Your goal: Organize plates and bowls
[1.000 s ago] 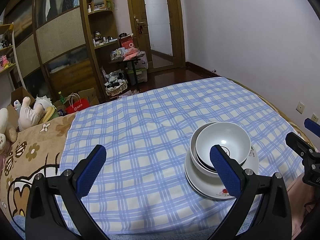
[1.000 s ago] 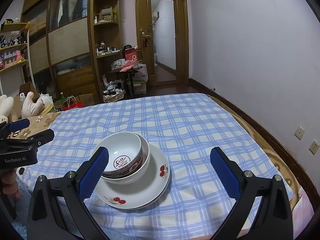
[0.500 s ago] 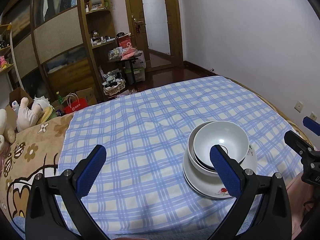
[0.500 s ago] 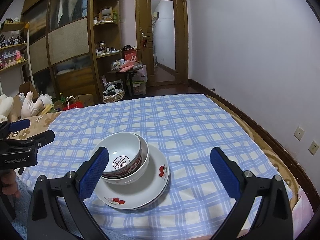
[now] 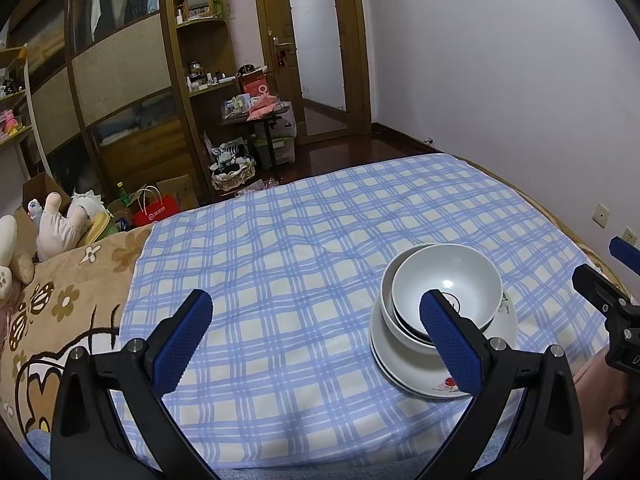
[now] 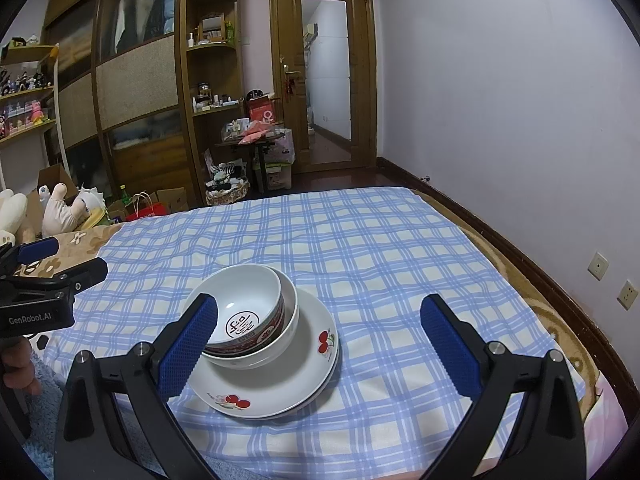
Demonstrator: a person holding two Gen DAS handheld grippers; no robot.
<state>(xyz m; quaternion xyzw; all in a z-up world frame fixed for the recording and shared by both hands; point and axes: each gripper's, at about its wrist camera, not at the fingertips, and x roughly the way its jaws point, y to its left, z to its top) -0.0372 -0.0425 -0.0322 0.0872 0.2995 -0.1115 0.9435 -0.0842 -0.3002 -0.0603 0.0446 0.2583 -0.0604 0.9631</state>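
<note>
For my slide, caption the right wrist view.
Open right hand-held gripper above two nested bowls on stacked plates, blue checked cloth.

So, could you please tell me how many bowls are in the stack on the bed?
2: a patterned bowl nests inside a plain white bowl, both on the plates. More could be hidden beneath.

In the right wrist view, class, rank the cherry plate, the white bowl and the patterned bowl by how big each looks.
1. Cherry plate: widest, at the bottom of the stack.
2. White bowl: sits on the plate.
3. Patterned bowl: nested inside the white bowl, only slightly narrower at the rim.
</note>
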